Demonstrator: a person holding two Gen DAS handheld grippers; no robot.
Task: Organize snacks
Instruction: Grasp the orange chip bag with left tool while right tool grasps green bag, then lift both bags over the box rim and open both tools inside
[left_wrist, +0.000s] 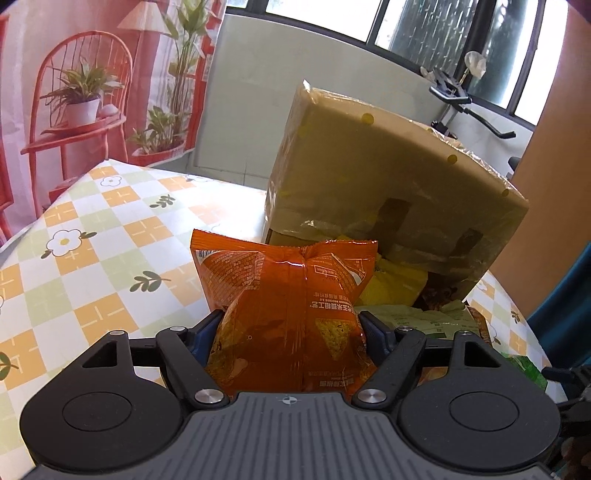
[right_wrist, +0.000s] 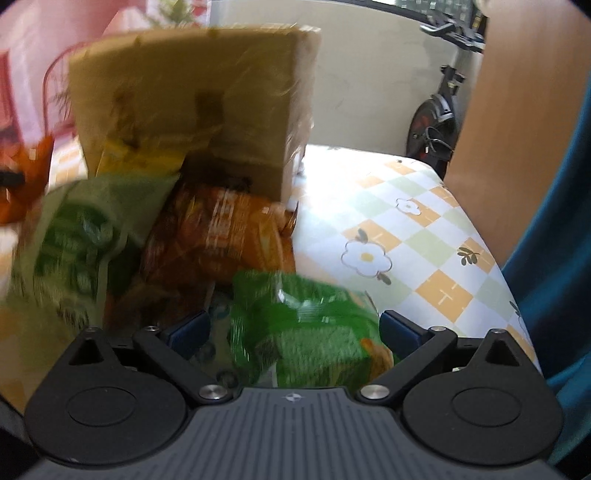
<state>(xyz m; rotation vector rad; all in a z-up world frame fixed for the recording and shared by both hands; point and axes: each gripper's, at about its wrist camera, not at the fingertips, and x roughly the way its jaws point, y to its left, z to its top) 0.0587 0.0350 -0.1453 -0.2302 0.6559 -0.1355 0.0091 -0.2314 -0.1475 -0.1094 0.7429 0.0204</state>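
Right now your left tongs (left_wrist: 291, 326) are closed on an orange chip bag (left_wrist: 284, 295), pinching it across its width low down, so its long axis runs straight away from you and its crimped top edge stands up toward the cardboard box (left_wrist: 388, 177). That box lies tipped on its side on the table (left_wrist: 92, 236), mouth facing you, with a yellow packet (left_wrist: 397, 284) spilling from the opening just behind and to the right of the bag you hold.

Your right tongs (right_wrist: 293, 326) stand wide apart around a green packet (right_wrist: 306, 328). Its right side seems to meet the right pad, but there is a clear gap at the left pad, so I judge it is not gripped yet; motion blur makes the contact hard to read. It lies directly ahead between the fingers, with the rest of the heap, a pale green bag (right_wrist: 74, 236) and an orange-brown bag (right_wrist: 221, 232), up and to its left against the box mouth. The right side is plainly nearer that heap.

On the orange bag, printed text runs upside down; the characters look Chinese, with a pictured triangular chip, but I cannot read a brand. The right view's lettering is too smeared to read.
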